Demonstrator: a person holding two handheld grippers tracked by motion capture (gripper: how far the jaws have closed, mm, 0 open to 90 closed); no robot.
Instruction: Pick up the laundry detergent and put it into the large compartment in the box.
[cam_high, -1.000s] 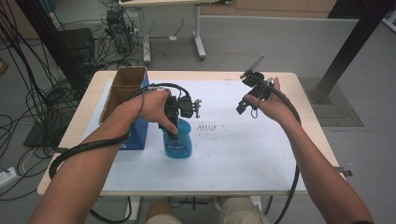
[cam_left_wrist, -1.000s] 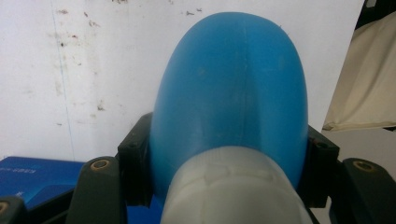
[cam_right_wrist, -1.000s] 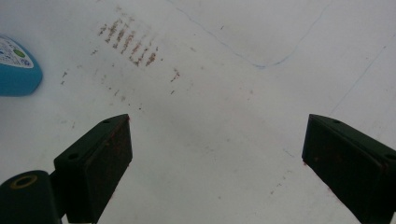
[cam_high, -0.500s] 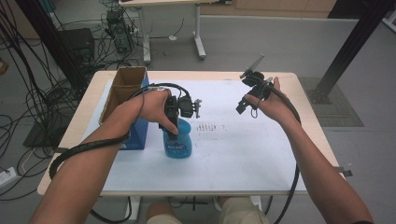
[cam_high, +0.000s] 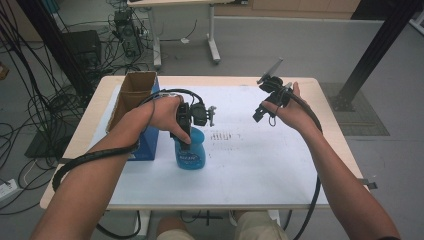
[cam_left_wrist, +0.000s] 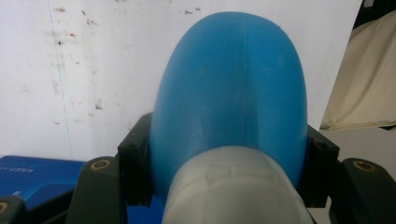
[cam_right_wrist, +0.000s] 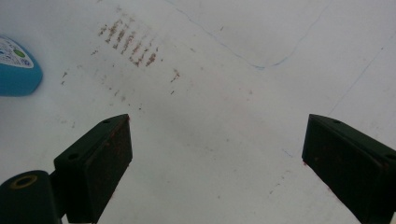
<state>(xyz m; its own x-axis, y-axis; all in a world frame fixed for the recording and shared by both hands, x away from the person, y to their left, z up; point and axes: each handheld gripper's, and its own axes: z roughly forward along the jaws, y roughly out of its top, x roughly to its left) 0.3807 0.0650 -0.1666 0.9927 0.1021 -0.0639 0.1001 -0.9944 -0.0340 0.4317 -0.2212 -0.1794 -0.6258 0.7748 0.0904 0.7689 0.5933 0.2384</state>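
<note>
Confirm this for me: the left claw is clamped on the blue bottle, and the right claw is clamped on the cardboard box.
One part is wrong. The left claw is shut on the blue bottle, as the left gripper view shows. But the right claw holds nothing: the right gripper view shows its jaws wide apart over the bare white table cover. The cardboard box stands apart at the table's left edge in the high view.

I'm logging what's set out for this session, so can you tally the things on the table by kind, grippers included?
Blue bottle: 1
Blue box: 1
Open cardboard box: 1
White sheet: 1
Grippers: 2, left gripper shut on the bottle, right gripper open, raised
Total: 6
</note>
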